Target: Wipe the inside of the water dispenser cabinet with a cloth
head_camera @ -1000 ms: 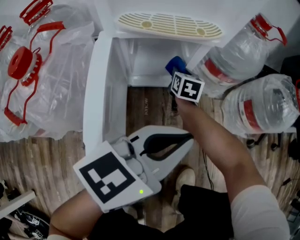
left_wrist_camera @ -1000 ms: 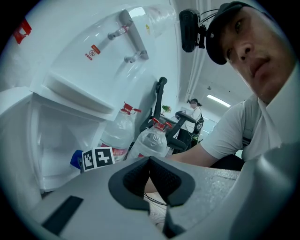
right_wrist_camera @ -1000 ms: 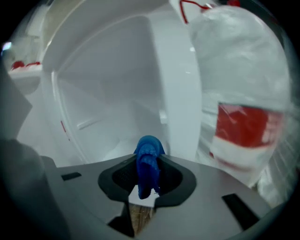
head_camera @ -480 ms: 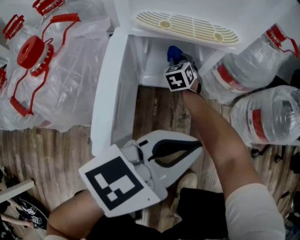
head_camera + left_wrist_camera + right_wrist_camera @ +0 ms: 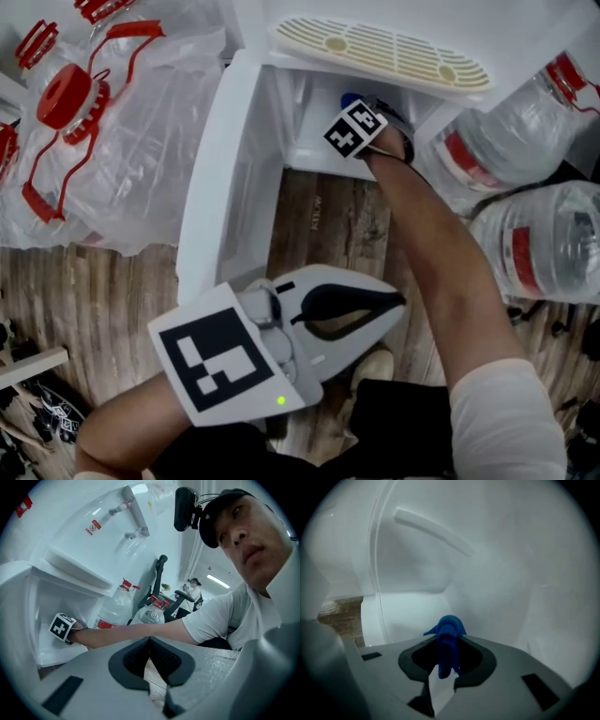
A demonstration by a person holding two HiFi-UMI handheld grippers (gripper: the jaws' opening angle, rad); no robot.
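Wood-plank floor fills the lower half of the head view, and the white water dispenser cabinet stands open at the top with its door swung out to the left. A cream slotted drip tray sits above the opening. Large water bottles lie to the right of the cabinet, and bagged bottles with red caps are piled to its left.

The left gripper hangs low over the floor, well apart from the cabinet, much where it was a second ago. In its own view its jaws meet at the tips with nothing between them.

The right gripper has gone deeper into the cabinet over the last second. Its marker cube now sits at the mouth of the opening, higher in the head view than before, with the bare forearm stretched behind it.

Its jaws are pinched on the blue cloth, whose bunched end pokes out past the tips close to the white inner wall. From above, only a sliver of the cloth shows beyond the cube, less than a second ago.
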